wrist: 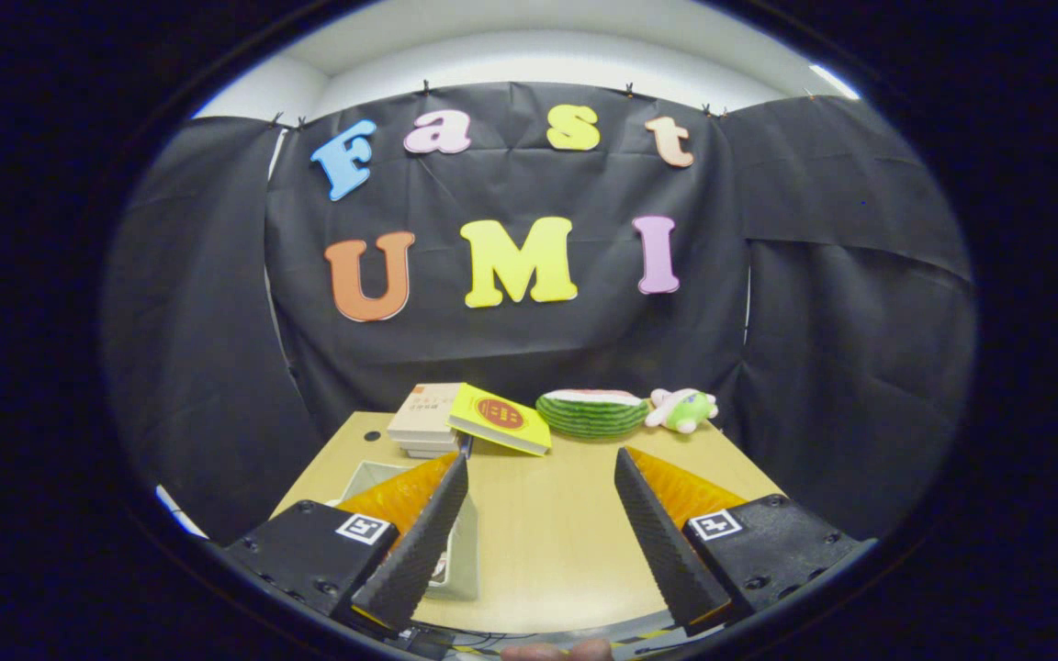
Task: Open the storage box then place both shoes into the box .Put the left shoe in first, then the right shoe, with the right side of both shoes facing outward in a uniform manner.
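The tool [543,477] sits at the lower centre of the frame, its two black ridged fingers spread wide and gripping nothing, only bare pale wooden table [557,523] between them. Behind the left finger, at lower left, lies a pale grey-green plastic storage box [467,551], mostly hidden. No shoes can be seen. At mid-frame, along the table's far edge, rest a stack of books [425,420], a yellow booklet [500,420], a watermelon-slice toy [591,412] and a green-and-white plush toy [683,409]. Likely risks: the left finger may knock or push the box aside because it blocks sight of the lid, or catch the edge poorly.
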{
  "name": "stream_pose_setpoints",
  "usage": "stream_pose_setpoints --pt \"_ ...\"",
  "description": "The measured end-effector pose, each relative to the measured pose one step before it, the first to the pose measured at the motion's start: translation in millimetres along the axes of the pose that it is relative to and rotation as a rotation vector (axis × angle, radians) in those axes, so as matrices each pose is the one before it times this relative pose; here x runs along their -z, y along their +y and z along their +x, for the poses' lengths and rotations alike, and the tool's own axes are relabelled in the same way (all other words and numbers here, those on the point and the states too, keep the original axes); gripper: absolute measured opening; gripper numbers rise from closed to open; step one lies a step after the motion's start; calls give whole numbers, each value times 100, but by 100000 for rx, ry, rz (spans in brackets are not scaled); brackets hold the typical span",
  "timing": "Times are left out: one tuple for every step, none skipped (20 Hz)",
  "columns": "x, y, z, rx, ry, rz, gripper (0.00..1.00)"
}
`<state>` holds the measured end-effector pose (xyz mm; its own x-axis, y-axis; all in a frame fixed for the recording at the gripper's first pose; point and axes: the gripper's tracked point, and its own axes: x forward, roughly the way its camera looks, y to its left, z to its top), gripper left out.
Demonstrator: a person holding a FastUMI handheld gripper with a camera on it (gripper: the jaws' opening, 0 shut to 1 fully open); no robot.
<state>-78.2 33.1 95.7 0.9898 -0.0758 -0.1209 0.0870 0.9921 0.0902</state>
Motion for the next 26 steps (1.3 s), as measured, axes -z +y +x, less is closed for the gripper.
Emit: stream_pose_setpoints --pt "345 -170 -349 -333 256 -717 100" --pt "137 82 -375 -861 -69 -22 100" --pt "-172 1262 -118 -672 -67 -149 100" --pt "-37 198 -454 -427 -213 -175 100" --pt "-247 73 -360 386 -781 -542 100" --pt "-381 175 -370 360 -1070 70 100" --pt "-444 294 -396 153 -965 197 100" --pt "-510 241 -313 571 -1231 597 100" --pt "-175 112 -270 761 -616 636 100" --pt "-259 354 -269 324 -881 368 100" --pt "88 376 -88 -155 -208 -634 100" --pt "141 167 -84 356 -142 -1206 100" --pt "83 204 -71 638 -303 -276 100" --pt "97 284 -190 475 -185 -93 100" --pt "-16 346 -205 484 -581 464 100" --pt "84 366 -235 267 -64 367 100" --pt "173 232 -212 681 -88 -291 100" --pt "-52 40 -122 970 -585 -296 100" --pt "-81 105 -75 966 -705 152 100" --pt "-9 229 -132 616 -41 739 100" --pt "130 80 -194 654 140 422 100" --pt "43 102 -161 764 -137 156 100" --pt "-90 -60 -18 851 -292 -411 100" --pt "-71 180 -223 295 -177 -468 100" --pt "41 206 -160 372 361 -108 100" --pt "-191 144 -172 321 -418 142 100"
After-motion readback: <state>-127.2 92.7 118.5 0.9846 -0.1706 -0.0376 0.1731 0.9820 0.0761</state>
